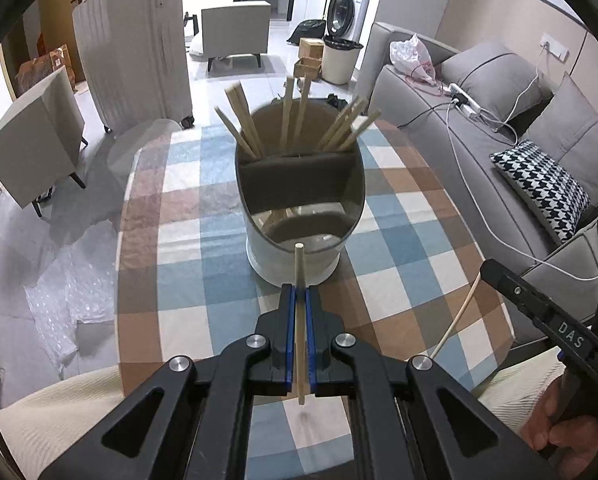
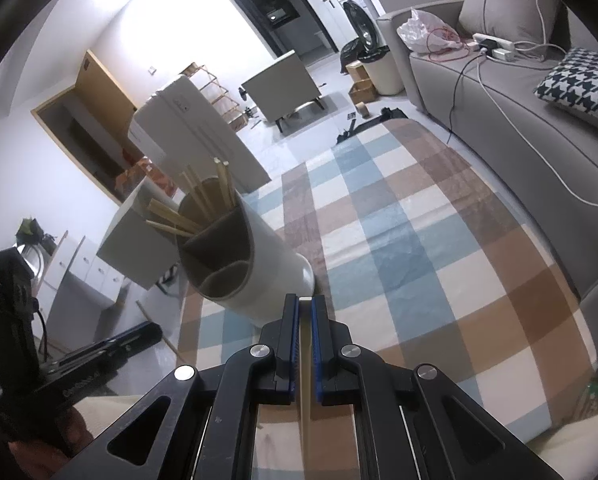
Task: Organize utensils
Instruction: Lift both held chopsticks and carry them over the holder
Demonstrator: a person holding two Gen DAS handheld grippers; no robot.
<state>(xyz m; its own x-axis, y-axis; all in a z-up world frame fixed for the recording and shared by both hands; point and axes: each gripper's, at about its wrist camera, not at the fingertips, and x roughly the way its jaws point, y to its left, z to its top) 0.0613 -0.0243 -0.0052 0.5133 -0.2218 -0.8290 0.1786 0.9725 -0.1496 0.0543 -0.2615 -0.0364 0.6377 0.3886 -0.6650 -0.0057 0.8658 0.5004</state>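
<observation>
Chopsticks: I'm clamping one in each gripper, left gripper and right gripper, both pointing forward toward the holder with nine.

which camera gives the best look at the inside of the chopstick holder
The left wrist view: it looks down into the holder, showing its divider and the chopsticks in the far compartment. The right wrist view sees the holder slanted, from the side.

Checked-cloth table w/ utensil holder
</observation>
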